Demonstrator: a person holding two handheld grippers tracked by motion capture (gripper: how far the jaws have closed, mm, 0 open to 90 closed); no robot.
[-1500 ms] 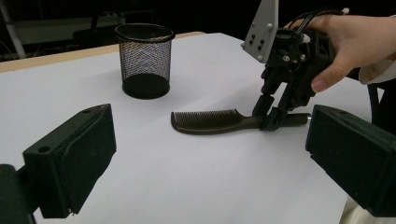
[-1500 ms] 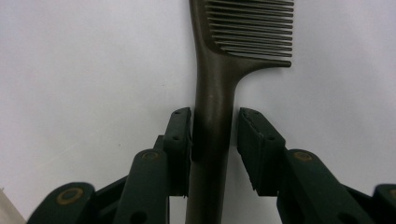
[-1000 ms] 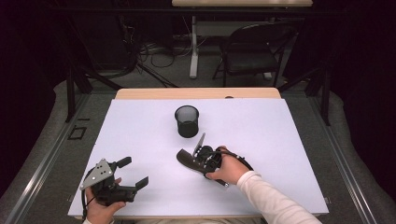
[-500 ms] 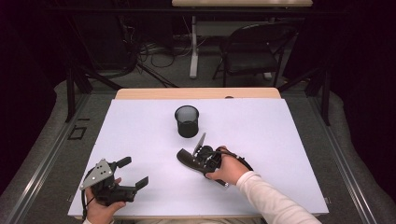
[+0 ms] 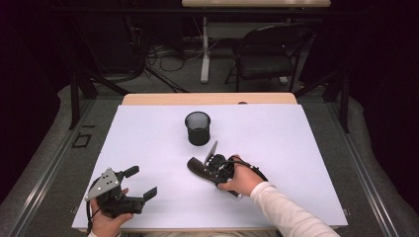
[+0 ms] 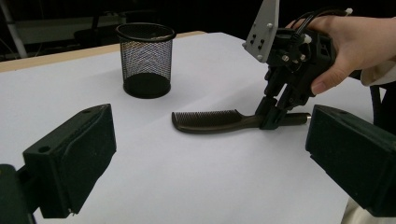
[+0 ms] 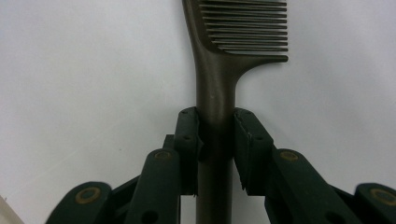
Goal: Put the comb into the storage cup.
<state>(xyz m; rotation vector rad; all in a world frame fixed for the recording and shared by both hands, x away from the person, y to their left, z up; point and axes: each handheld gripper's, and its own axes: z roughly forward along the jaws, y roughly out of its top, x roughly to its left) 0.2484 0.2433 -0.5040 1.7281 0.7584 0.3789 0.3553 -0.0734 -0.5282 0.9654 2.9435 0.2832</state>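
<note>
Black jaws of the right gripper [image 7: 215,140] are pressed against both sides of the handle of a dark comb [image 7: 219,70], so the grasp is judged to be made. The comb [image 6: 219,122] is seen lying flat on the white table [image 5: 306,148], teeth toward the mesh cup [image 5: 198,128], and it is not yet lifted, as far as can be told from the left gripper view. The left gripper [image 5: 141,183] is held spread and empty near the table's front edge, well apart from the comb. The mesh cup [image 6: 145,60] is stood upright beyond the comb, with nothing seen in it. What is left is judged to be the raising of the comb and, probably, its placing into the cup.
</note>
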